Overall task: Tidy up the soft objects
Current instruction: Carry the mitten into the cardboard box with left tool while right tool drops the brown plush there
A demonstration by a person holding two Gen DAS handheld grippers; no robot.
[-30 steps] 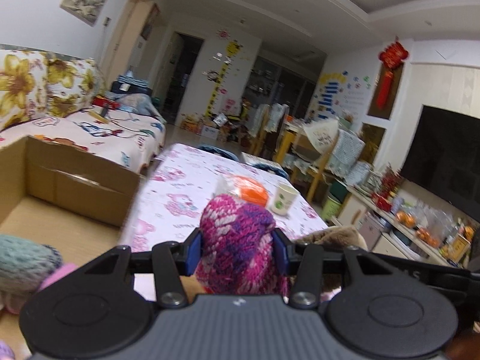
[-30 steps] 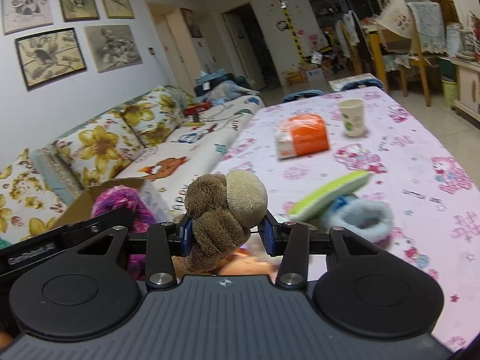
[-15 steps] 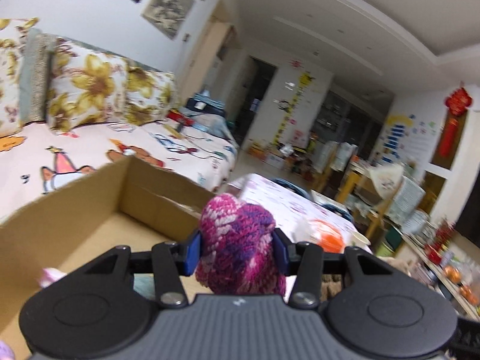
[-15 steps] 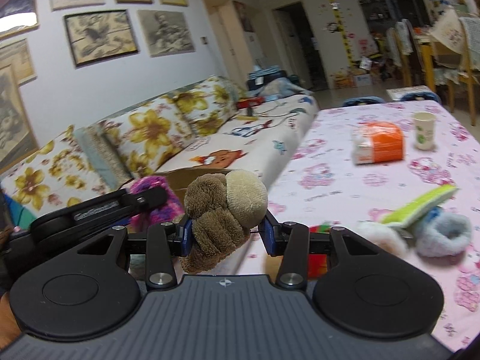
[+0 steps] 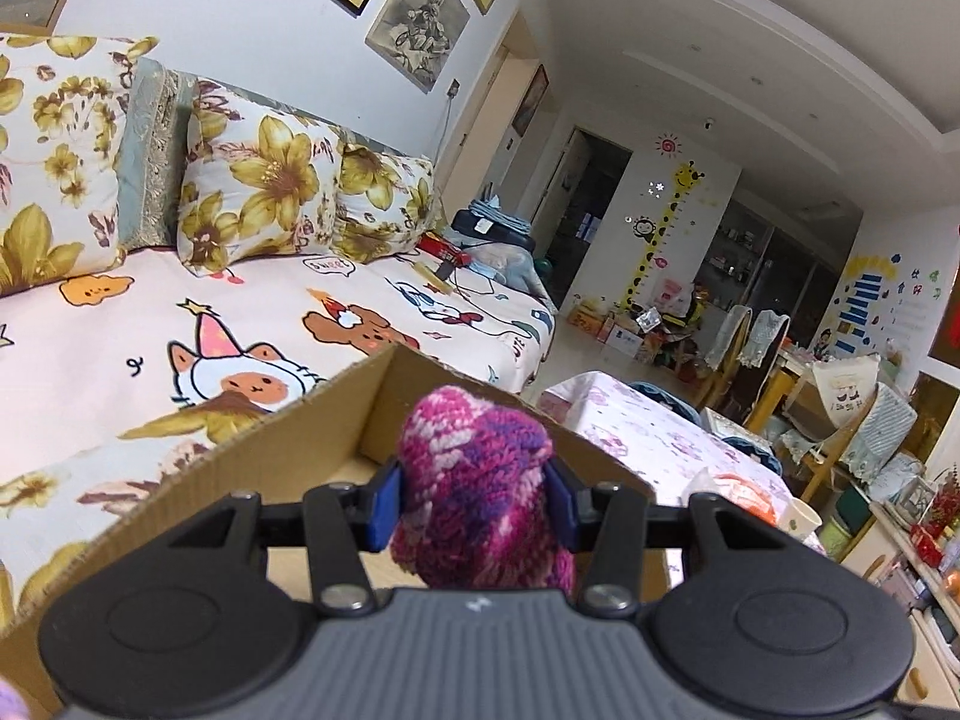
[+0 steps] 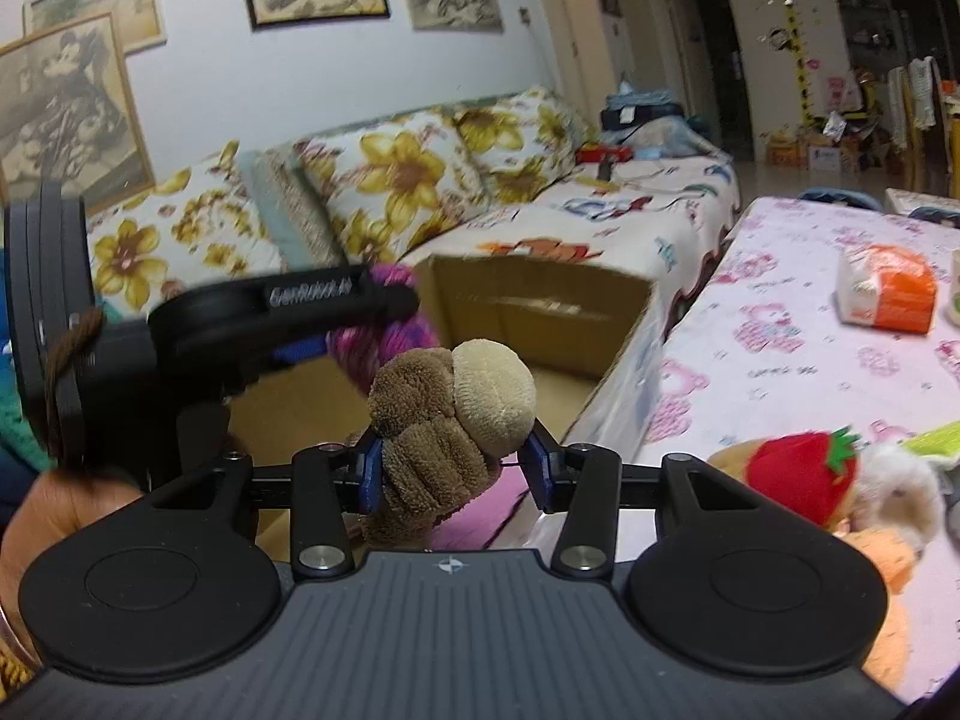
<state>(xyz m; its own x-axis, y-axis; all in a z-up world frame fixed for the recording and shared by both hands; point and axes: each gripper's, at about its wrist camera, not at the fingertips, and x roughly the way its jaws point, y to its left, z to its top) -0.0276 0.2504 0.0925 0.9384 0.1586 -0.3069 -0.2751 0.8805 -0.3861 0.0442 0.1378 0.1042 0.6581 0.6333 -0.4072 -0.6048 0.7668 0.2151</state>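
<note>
My left gripper [image 5: 474, 507] is shut on a pink and purple knitted item [image 5: 480, 480] and holds it above the open cardboard box [image 5: 288, 456]. In the right wrist view the left gripper [image 6: 336, 306] hangs over the box [image 6: 540, 324] with the knitted item [image 6: 384, 342] in it. My right gripper [image 6: 453, 468] is shut on a brown and tan plush toy [image 6: 450, 420], just in front of the box's near edge. A red strawberry plush [image 6: 804, 474] and other soft toys lie on the table at the right.
The box sits between a floral sofa [image 6: 420, 180] and a table with a pink cloth [image 6: 810, 360]. An orange and white packet [image 6: 888, 294] lies on the table. A paper cup [image 5: 801, 519] stands further back.
Both grippers swung left toward the sofa. The left gripper with the knitted item moved over the box. The right gripper with the plush came up to the box's edge.
</note>
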